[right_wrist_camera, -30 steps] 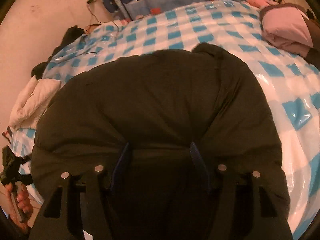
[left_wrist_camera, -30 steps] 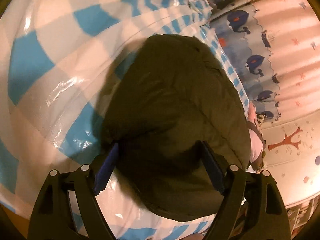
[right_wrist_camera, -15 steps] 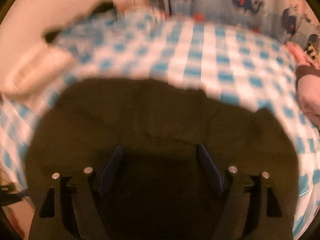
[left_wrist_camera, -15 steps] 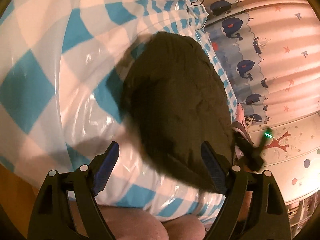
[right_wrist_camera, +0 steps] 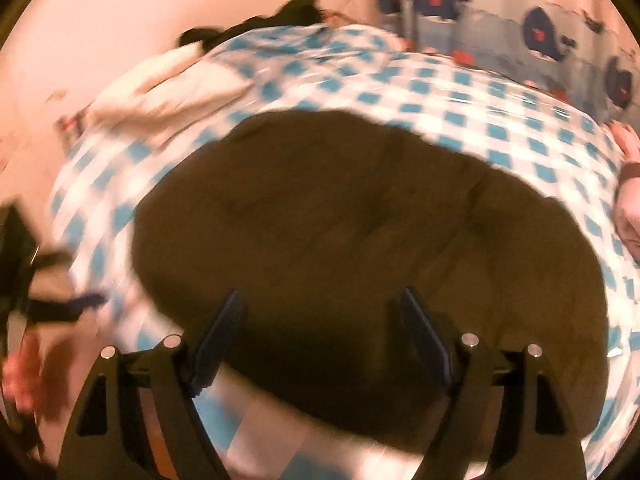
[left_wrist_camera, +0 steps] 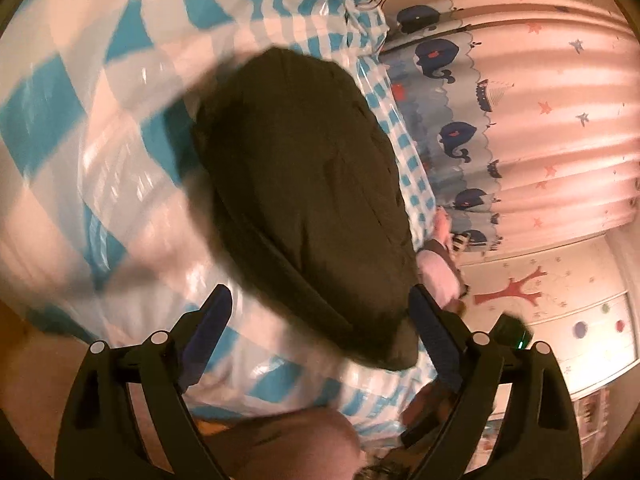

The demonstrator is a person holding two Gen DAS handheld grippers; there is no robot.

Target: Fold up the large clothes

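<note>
A dark olive padded garment lies folded in a compact heap on the blue-and-white checked bed; it shows in the left wrist view (left_wrist_camera: 308,184) and in the right wrist view (right_wrist_camera: 360,240). My left gripper (left_wrist_camera: 320,332) is open and empty, held back above the garment's near edge at the bed's side. My right gripper (right_wrist_camera: 320,328) is open and empty, above the garment's near edge. Both views are blurred by motion.
The checked bed cover (left_wrist_camera: 100,128) spreads around the garment. A white quilt (right_wrist_camera: 168,84) and dark clothes (right_wrist_camera: 280,20) lie at the far end. A pink folded item (right_wrist_camera: 628,216) sits at the right. A whale-print curtain (left_wrist_camera: 460,136) hangs beside the bed.
Both grippers have let go of the garment and pulled back from it toward the bed's edge. The right gripper's jaws have widened. The garment now lies on the bed by itself.
</note>
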